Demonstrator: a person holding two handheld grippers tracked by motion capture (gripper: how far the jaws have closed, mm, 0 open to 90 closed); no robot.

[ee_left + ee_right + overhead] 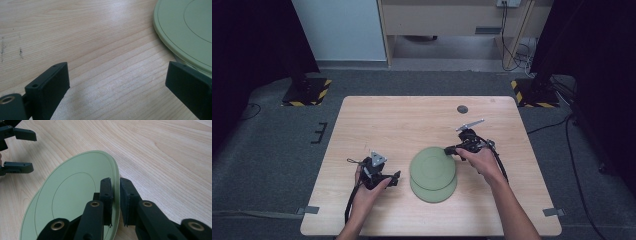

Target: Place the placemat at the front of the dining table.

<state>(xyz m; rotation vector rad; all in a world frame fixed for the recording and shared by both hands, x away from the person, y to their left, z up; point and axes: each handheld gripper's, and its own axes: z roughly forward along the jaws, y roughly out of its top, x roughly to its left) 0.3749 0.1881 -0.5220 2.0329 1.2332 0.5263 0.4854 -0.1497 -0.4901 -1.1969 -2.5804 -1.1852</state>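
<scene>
Your right gripper [115,195] is clamped on the upper green plate's [432,167] rim at its 2 o'clock edge. Your left gripper [117,82], jaws apart and empty, rests at the plates' 9 o'clock on the table [387,120].

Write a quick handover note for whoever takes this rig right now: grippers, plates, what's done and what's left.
Right gripper: shut on the rim of the top plate, at its far right edge; that plate sits offset on the bottom plate.
Left gripper: open, nothing between its jaws, low over the table just left of the plates.
Done: the top plate is gripped.
Left: probably lift it off the bottom plate and set it down; where it belongs can't be told.
</scene>
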